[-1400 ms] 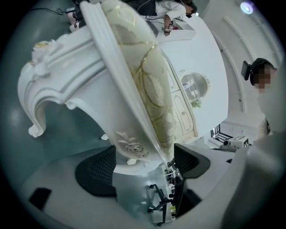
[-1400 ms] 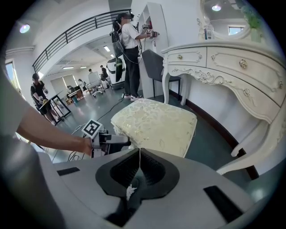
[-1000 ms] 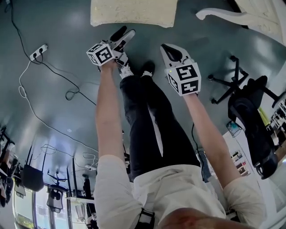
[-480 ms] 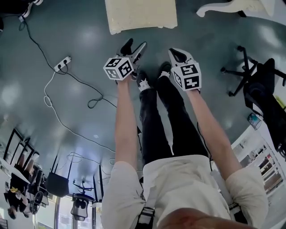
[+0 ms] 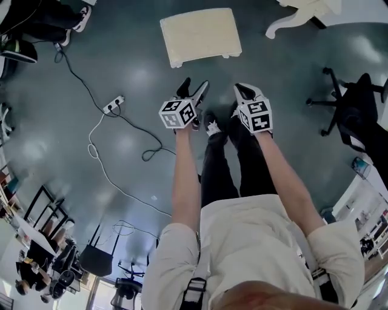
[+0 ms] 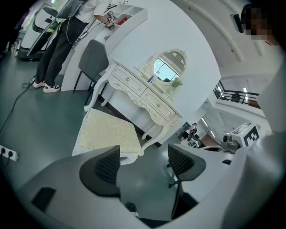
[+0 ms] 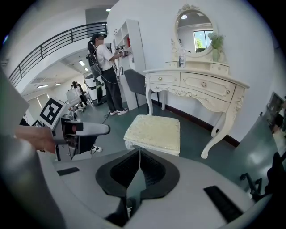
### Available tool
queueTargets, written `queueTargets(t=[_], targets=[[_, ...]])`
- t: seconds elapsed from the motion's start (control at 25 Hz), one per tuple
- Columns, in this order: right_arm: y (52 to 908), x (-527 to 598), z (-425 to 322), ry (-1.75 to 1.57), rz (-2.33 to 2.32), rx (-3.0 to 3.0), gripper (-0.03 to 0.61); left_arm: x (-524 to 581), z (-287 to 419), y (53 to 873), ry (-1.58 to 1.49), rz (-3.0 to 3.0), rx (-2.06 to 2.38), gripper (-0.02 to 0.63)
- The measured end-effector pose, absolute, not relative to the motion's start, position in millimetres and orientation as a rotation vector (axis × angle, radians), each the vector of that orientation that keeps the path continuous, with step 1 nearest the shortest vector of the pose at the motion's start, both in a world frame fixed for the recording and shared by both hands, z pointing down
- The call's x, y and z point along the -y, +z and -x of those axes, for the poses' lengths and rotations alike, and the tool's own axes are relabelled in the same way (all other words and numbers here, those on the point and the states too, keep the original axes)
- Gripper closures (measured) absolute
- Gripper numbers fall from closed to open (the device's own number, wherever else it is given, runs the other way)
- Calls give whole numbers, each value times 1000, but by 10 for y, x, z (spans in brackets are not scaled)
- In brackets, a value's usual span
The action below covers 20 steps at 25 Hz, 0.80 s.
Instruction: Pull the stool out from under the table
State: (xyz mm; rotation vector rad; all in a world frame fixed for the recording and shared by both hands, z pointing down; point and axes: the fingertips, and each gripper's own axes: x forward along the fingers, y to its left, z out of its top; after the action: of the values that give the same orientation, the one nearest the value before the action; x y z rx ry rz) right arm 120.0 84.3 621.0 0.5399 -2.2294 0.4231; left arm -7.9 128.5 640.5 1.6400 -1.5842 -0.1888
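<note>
The stool (image 5: 201, 35), cream with a padded seat, stands on the grey floor out in front of the white dressing table (image 5: 297, 12). In the right gripper view the stool (image 7: 154, 132) stands free of the table (image 7: 201, 85). My left gripper (image 5: 193, 88) hangs in the air short of the stool, jaws open and empty. Its own view shows the stool (image 6: 107, 132) beyond the spread gripper (image 6: 143, 156). My right gripper (image 5: 244, 91) is beside it, shut on nothing, its pads meeting (image 7: 139, 154).
A power strip (image 5: 113, 104) with a long cable lies on the floor to the left. A black office chair (image 5: 357, 109) stands at the right. A person (image 7: 105, 67) stands at white shelves past the table, near a grey chair (image 6: 91, 62).
Both grippers have risen away from the floor, and the stool now looks smaller and farther below. The left gripper has rolled. Neither gripper has taken hold of anything.
</note>
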Motion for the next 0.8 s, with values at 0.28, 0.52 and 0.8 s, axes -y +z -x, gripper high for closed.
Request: queueTargets(t=[0.28,0.52,0.8], targets=[[5695,-1044,-1443,426,-582,2237,534,-1636,68,5834,-152,-1574,1625,281],[5437,-1247,-1785,419,-576,2218,534,-1791,-143,5390,-91,-1578,1644,281],[4938,-1359,-1945,464,-647,2243,533,-1958,-265,4747,-149,-1538,1670,281]])
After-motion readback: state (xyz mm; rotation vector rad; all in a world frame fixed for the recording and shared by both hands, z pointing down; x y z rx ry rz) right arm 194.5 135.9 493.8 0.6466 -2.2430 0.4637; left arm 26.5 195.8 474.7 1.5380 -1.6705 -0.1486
